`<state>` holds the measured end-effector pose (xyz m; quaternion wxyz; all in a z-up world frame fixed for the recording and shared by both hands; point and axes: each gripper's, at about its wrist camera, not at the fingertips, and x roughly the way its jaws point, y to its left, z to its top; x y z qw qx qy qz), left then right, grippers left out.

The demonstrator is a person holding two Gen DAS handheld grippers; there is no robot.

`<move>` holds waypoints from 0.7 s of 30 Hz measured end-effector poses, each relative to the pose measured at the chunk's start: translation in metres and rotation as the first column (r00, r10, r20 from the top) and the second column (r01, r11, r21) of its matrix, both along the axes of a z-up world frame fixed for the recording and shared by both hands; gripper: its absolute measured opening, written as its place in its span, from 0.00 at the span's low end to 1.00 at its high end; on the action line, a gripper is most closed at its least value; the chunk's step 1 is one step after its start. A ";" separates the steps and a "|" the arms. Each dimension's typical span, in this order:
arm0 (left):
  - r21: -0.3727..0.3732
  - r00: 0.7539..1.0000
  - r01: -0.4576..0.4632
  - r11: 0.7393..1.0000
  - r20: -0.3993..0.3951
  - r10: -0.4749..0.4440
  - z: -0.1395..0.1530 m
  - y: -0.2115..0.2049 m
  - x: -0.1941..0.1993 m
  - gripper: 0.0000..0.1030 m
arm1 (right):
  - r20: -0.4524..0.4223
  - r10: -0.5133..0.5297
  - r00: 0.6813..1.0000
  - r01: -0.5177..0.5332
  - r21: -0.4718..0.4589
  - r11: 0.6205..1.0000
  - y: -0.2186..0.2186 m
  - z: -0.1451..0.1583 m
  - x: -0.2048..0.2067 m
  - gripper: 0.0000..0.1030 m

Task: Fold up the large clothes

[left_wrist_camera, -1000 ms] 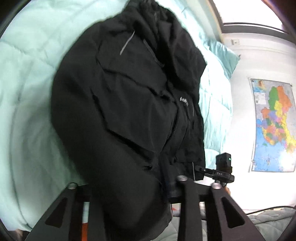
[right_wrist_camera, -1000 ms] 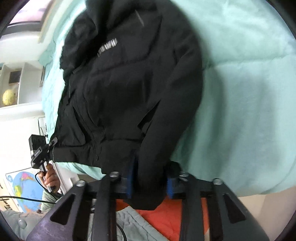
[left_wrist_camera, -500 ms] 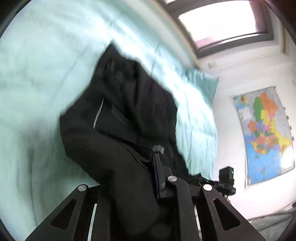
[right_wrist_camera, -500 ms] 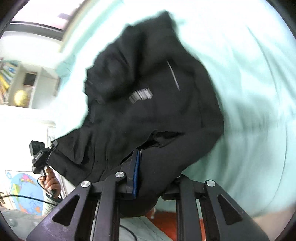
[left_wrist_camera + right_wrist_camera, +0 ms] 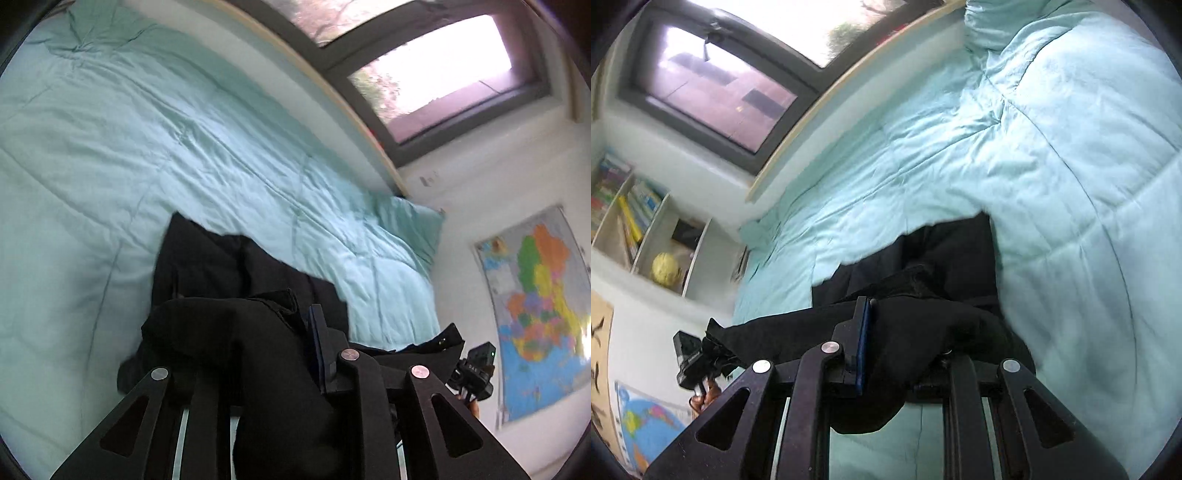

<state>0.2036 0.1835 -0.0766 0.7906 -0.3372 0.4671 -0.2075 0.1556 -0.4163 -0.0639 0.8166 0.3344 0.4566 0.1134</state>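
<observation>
A large black jacket (image 5: 207, 266) hangs bunched from both grippers over a pale teal quilt (image 5: 147, 140). My left gripper (image 5: 266, 325) is shut on a thick fold of it, which drapes over and hides the left finger. In the right wrist view the same jacket (image 5: 953, 254) trails ahead onto the quilt (image 5: 1052, 147). My right gripper (image 5: 912, 317) is shut on another fold, and cloth covers its right finger. The other gripper shows at the right edge of the left wrist view (image 5: 476, 373) and at the left of the right wrist view (image 5: 690, 358).
The quilt covers a bed that runs under a window (image 5: 436, 74). A teal pillow (image 5: 410, 221) lies at the bed's end. A coloured map (image 5: 535, 302) hangs on the white wall. A shelf with books and a yellow ball (image 5: 666, 267) stands by the bed.
Both grippers have lifted and tilted upward with the jacket. The spread jacket that filled the views is now gathered low near the fingers, and the window and walls have come into sight.
</observation>
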 end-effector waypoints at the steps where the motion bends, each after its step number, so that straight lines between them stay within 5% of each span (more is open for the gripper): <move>1: -0.009 1.000 -0.014 1.000 -0.025 0.014 -0.009 0.000 0.018 0.24 | -0.016 -0.012 1.000 0.012 0.007 1.000 -0.001 -0.008 0.015 0.20; 6: -0.024 0.977 -0.078 0.997 -0.200 0.071 -0.091 0.003 0.097 0.25 | -0.147 -0.050 0.988 0.045 -0.033 0.998 0.007 -0.072 0.094 0.20; 12: 0.044 0.931 -0.064 0.997 -0.357 0.075 -0.190 -0.017 0.144 0.25 | -0.337 -0.056 0.940 0.033 -0.074 0.997 0.017 -0.170 0.147 0.20; 16: 0.055 0.932 -0.023 0.998 -0.360 0.041 -0.207 -0.024 0.154 0.26 | -0.382 -0.041 0.923 -0.002 -0.112 0.994 0.028 -0.199 0.161 0.20; 21: 0.063 0.943 0.068 0.996 -0.331 -0.044 -0.193 -0.024 0.148 0.31 | -0.395 -0.029 0.918 -0.010 -0.096 0.995 0.026 -0.195 0.159 0.20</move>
